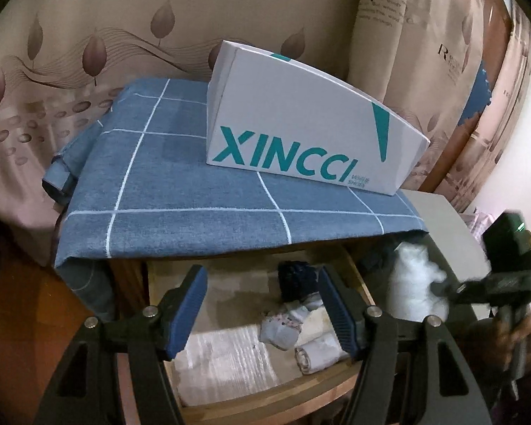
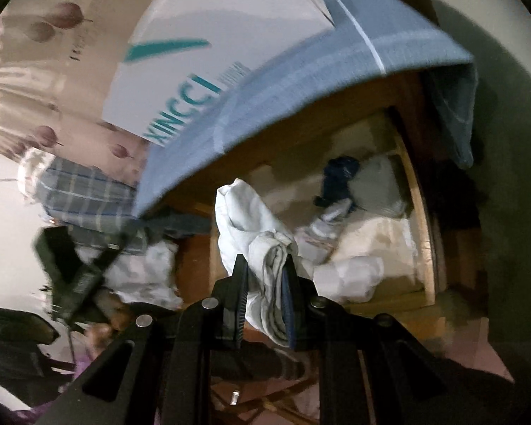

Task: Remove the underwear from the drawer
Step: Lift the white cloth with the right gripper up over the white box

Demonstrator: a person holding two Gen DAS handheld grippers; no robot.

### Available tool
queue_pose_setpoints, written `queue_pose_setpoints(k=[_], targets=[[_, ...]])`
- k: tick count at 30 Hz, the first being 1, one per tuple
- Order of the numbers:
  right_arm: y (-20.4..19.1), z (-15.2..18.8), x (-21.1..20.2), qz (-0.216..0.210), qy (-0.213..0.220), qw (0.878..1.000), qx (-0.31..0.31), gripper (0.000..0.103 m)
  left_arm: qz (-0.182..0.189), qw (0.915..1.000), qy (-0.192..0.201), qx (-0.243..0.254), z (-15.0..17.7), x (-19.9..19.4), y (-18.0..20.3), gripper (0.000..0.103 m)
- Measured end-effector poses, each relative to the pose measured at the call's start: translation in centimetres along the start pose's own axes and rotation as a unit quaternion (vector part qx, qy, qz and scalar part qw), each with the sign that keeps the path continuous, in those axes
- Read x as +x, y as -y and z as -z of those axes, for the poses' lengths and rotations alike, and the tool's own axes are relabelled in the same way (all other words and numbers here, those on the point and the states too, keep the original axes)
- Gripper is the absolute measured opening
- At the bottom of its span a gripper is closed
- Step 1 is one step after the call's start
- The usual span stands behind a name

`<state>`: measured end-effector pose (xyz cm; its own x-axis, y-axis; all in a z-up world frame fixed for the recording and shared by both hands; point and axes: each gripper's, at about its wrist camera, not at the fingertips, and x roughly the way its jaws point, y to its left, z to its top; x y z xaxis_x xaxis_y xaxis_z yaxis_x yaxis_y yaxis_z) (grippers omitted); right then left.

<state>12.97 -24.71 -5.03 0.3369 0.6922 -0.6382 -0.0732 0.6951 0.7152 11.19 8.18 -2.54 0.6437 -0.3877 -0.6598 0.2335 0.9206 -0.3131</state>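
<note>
Now right gripper (image 2: 265,265) pinches white underwear (image 2: 262,233) above drawer (image 2: 419,212); left gripper (image 1: 262,279) wide, empty.

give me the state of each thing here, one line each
drawer: pulled open, clothes inside
white underwear: clamped, lifted above drawer
right tongs: shut on the white underwear
left tongs: open, empty, over drawer
rolled white garment: lying in drawer
XINCCI box: closed, on blue cloth

White box (image 1: 301,113) on the blue checked cloth (image 1: 180,191): "XINCCI" in big teal letters on its side, small print beside it too tiny to read. Curtain (image 1: 442,53) has printed lines, only a large "R" legible.
</note>
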Motion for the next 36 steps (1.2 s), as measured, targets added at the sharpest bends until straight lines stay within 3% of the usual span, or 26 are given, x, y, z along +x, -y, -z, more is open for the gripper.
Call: queue_pose_setpoints(k=[8,16,24,36], targets=[[-7.3,-4.4,-6.5,-0.083,0.058,0.994,-0.028,0.016,0.015,0.9998,-0.007,-0.01,0.1,0.3,-0.1,0.067],[-14.1,-12.9,-7.8,-0.076,0.101,0.99,-0.067,0.016,0.016,0.9997,-0.012,0.012,0.3,0.5,0.9,0.067],[-13.9,-20.2,-2.1,-0.049,0.096,0.994,-0.02,0.016,0.006,0.9988,-0.02,0.044,0.5,1.2,2.0,0.067],[-14.0,-22.9,5.3,0.017,0.063,0.997,-0.035,0.017,-0.019,0.9982,-0.031,0.048,0.4,2.0,1.9,0.067]])
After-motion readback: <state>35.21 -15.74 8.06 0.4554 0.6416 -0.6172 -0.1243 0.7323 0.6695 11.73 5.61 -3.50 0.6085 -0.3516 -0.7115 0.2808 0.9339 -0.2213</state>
